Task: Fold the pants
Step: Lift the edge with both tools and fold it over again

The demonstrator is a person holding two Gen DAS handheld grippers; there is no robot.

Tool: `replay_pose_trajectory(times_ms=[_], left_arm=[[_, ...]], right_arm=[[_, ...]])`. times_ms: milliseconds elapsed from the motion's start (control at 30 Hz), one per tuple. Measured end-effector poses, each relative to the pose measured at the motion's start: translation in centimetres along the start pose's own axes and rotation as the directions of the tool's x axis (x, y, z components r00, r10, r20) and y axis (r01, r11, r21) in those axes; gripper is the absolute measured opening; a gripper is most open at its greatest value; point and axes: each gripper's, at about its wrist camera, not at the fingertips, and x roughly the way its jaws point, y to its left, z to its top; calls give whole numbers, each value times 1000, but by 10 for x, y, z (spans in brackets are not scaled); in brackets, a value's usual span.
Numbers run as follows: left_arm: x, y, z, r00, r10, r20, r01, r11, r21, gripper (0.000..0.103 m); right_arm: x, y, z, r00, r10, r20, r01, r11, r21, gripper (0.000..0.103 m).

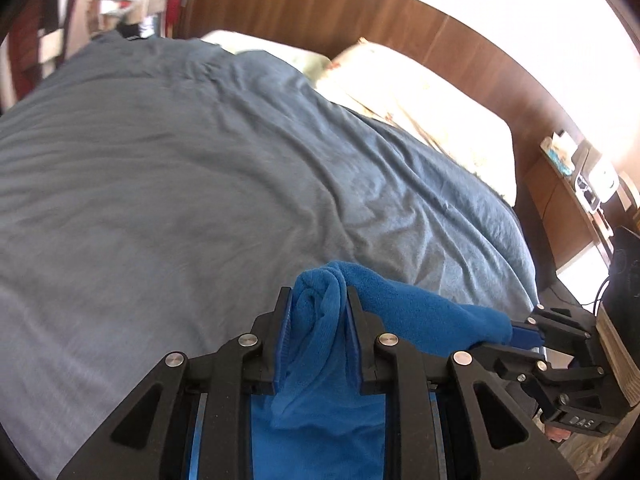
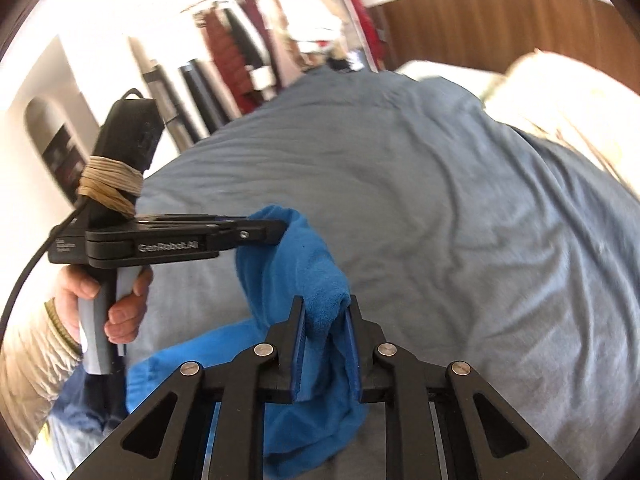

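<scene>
- Right up at the lens, the left tool (image 1: 318, 292) is clamping a thick bunch of the blue pants (image 1: 420, 312), jaws narrow, fleece bulging out past the fingertips.
- Same story on the other camera: the right tool (image 2: 326, 304) is pinching its own fold of the pants, pads pressed tight on the cloth.
- Between the two grips the pants are hanging as a short blue span, clear of the bed (image 1: 180, 168), with the rest drooping below both tools.
- In the right view a hand (image 2: 116, 304) is wrapping the handle of the left tool, a pale sleeve (image 2: 28, 364) just behind it.
- The grey-blue cover on the bed is lying rumpled and bare under the pants; pillows (image 1: 424, 112) are sitting at the far end against the wooden headboard (image 1: 320, 12).
- My read: this is the lift-and-spread stage, and no neat fold is showing yet.
- What could go wrong: both grips are holding wads, not a clean edge, so layers could slide out unevenly and the pants land twisted.
- The tools are close together, so the cloth between them is slack; laying it down like this risks a crumpled heap, not a flat panel.
- The hanging tail could also drag across the cover's wrinkles and fold under itself.
- A nightstand (image 1: 576, 184) with small items is standing off to the side, near enough that a wide swing could clip it.
</scene>
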Motion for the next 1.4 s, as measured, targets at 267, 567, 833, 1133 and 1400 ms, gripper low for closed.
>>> replay_pose_trajectory(times_ms=[267,567,833,1133,1400], left_arm=[[-59,30,-53,997,62,42,-61,998,-28,23],[-108,68,-117,990,140,22,-138,988,-70,17],[-132,100,-176,984,180,0,-178,971,-159,14],[-148,124,-226,952,299,-62,-305,927,-219,13],[-168,98,-244,942,334,-28,-320,871,-373,28]], right_arm=[[-8,81,-19,997,78,0,-77,987,-142,18],[7,154,-56,984,165,-72,-177,958,-227,16],[28,207,-92,958,232,-170,-274,915,-297,15],[59,242,-132,924,247,-293,-349,857,-378,15],[75,241,-153,896,225,-383,-383,827,-411,20]])
